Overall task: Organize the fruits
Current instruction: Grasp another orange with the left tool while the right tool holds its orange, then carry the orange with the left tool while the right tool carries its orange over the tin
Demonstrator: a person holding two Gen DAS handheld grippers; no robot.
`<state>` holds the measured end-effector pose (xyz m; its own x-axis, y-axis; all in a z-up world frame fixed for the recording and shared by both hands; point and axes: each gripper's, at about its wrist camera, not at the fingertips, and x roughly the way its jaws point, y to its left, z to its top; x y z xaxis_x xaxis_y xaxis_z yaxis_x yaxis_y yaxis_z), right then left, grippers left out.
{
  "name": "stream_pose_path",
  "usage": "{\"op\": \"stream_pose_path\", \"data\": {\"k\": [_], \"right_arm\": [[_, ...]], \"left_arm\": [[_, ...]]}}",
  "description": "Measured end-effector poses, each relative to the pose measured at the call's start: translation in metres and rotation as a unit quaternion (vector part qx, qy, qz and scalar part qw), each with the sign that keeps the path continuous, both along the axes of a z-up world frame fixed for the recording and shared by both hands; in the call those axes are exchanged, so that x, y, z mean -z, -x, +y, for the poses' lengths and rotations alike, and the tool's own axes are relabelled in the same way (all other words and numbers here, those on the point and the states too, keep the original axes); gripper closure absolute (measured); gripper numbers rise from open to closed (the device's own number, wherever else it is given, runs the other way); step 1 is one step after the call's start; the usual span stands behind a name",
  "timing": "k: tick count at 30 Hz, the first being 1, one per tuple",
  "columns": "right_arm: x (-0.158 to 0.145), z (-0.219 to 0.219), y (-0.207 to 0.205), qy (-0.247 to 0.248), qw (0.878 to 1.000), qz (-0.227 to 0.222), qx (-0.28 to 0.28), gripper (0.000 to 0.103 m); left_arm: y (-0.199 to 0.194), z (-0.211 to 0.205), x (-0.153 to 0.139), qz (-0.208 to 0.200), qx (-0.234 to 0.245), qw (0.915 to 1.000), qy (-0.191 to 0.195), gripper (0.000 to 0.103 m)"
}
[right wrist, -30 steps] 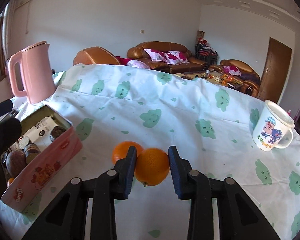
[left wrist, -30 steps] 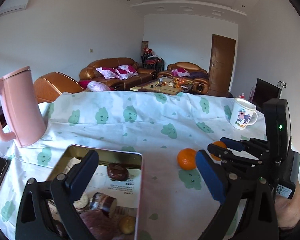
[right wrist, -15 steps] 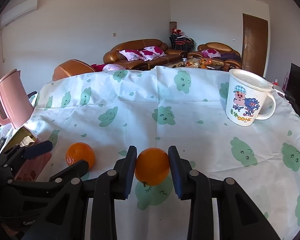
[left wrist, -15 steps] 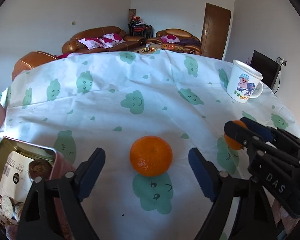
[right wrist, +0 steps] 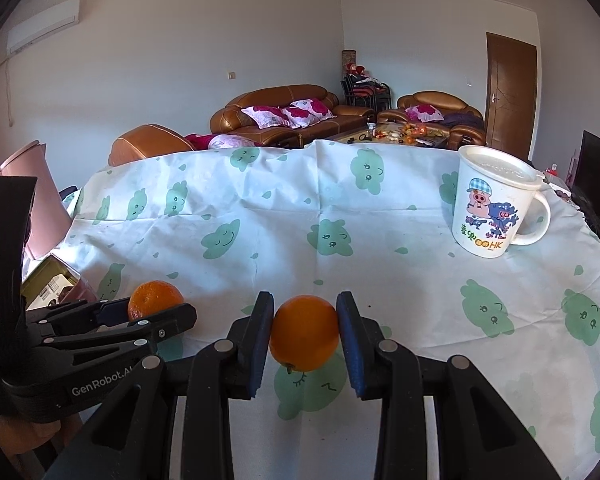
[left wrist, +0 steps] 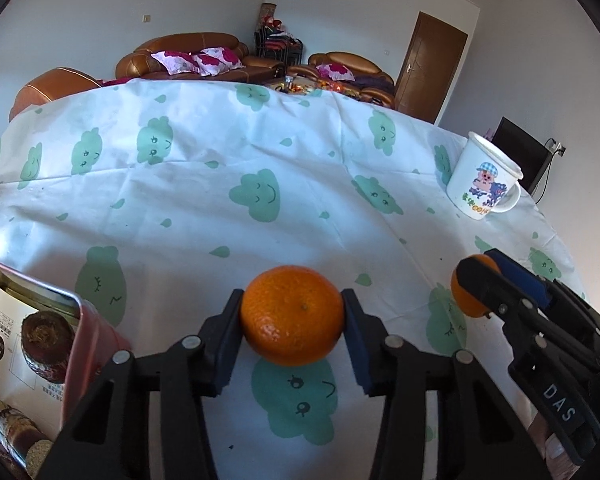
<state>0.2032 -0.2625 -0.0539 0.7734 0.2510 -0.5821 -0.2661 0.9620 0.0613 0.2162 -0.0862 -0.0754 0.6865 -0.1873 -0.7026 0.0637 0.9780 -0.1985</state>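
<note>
With both tongs, left (left wrist: pixel 293 322) just closed and right (right wrist: pixel 304 334), each clamped on an orange (left wrist: pixel 292 314), either round fruit could squirt free and roll off the worktop (left wrist: pixel 220 152).

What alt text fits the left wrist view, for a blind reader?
The left gripper, whose jaws have just been closing, clamps a round orange tangerine over a white tablecloth with green cloud faces. To its right the right gripper holds a second orange fruit; a white cartoon mug stands beyond, and an open snack tin sits at left.
</note>
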Motion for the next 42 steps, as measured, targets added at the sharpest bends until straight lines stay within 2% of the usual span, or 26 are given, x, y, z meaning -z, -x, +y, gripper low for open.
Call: {"op": "stream_pose_path", "data": {"k": [13, 42], "right_arm": [[-0.011, -0.001, 0.020, -0.014, 0.998, -0.060, -0.015, 0.068], [-0.021, -0.003, 0.046, -0.017, 0.992, -0.126, -0.016, 0.068]], "left_arm": [[0.025, 0.001, -0.020, -0.083, -0.026, 0.9959, -0.026, 0.055], [0.064, -0.006, -0.039, -0.179, -0.044, 0.9805, -0.068, 0.055]]}}
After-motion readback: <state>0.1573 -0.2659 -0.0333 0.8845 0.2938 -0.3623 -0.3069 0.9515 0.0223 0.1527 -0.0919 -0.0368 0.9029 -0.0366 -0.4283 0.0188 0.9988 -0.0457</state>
